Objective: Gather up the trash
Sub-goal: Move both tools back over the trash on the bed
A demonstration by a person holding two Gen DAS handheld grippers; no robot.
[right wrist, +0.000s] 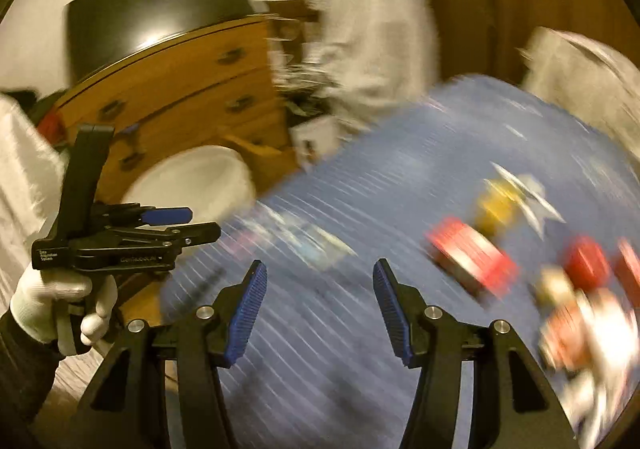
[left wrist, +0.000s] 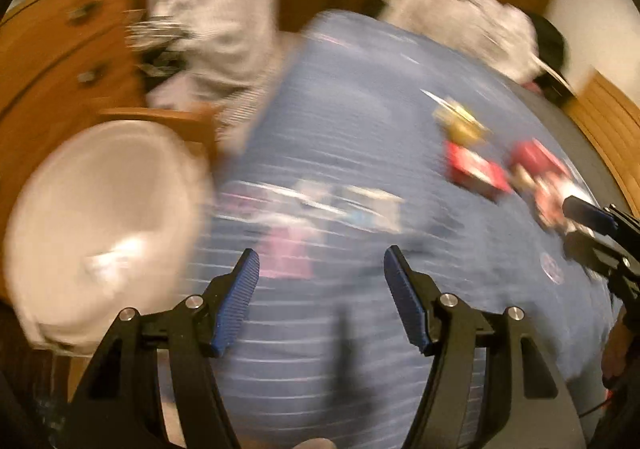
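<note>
The trash lies scattered on my blue striped bedcover (left wrist: 340, 89): a red packet (left wrist: 476, 169), a yellow wrapper (left wrist: 460, 121), and what may be pale paper scraps (left wrist: 368, 205), badly blurred. A white bin (left wrist: 100, 209) stands beside the bed. My left gripper (left wrist: 322, 289) and right gripper (right wrist: 320, 301) both gape, nothing between them.

On the blue striped bedspread (left wrist: 340, 121) a red box-shaped wrapper (left wrist: 476, 169) lies right of centre, a yellow wrapper (left wrist: 460, 121) just beyond it, pale flat wrappers (left wrist: 360, 205) nearer and leftward, a round white bin (left wrist: 104, 209) left of the bed, a wooden drawer chest (left wrist: 52, 61) behind.
</note>
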